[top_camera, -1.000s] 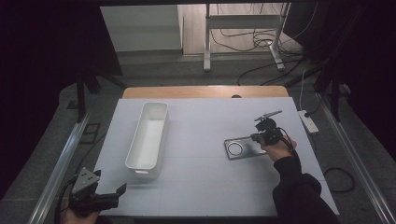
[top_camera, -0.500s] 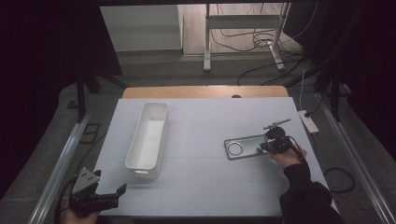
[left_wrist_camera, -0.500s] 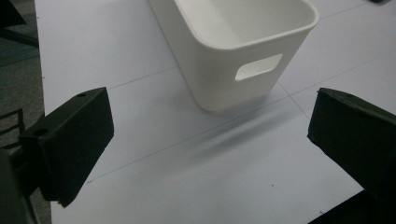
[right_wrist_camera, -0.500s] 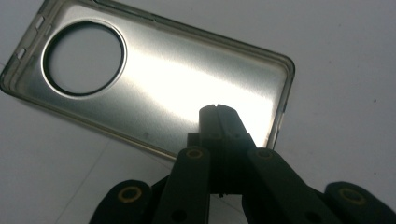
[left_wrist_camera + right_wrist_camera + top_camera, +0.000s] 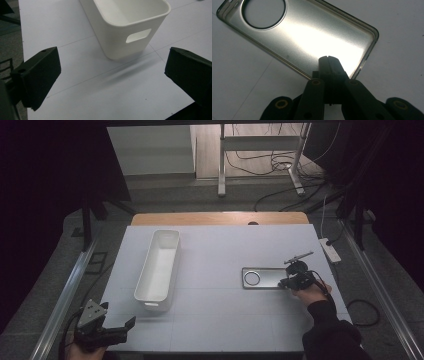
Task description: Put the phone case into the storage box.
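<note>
- The right gripper (image 5: pixel 289 282) has drifted toward the table's right edge and down since 1 second ago; its jaws are clenched tight, tips over the near end of the metal tray (image 5: pixel 297 37), pinching the rim or merely touching it cannot be told.
- The metal tray (image 5: pixel 262 278) lies flat on the right half of the table (image 5: pixel 225 250), apparently unmoved.
- Judged from this, a grasp or nudge of the tray is starting.
- The left gripper (image 5: pixel 117 332) waits at the near left corner, jaws released and empty, facing the white bin (image 5: pixel 130 27).
</note>
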`<state>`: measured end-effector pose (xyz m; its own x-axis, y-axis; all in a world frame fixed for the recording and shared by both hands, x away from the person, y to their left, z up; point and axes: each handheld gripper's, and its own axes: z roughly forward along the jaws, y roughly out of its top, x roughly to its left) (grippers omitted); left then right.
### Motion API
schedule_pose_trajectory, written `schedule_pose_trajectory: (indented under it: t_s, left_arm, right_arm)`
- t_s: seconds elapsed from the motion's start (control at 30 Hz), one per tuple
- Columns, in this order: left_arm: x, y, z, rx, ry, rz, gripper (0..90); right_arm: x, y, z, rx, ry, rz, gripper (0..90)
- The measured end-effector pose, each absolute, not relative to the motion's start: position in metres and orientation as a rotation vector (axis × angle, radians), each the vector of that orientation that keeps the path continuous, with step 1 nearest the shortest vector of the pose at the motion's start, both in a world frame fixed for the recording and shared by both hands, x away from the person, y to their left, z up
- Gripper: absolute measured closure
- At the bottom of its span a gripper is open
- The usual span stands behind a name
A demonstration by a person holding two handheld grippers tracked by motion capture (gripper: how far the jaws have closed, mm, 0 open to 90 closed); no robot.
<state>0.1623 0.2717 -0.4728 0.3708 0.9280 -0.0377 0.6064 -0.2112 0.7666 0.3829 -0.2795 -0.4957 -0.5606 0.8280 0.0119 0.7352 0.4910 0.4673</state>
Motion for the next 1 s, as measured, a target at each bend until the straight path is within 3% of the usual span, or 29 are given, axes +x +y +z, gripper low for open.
schedule_pose_trajectory:
  t_s: [1.0]
  left_arm:
    - [0.163, 0.271, -0.473, 1.932, 1.322, 0.582, 1.2]
  right_arm:
    - [0.338, -0.240, -0.499, 1.161, 2.707, 0.679, 89.7]
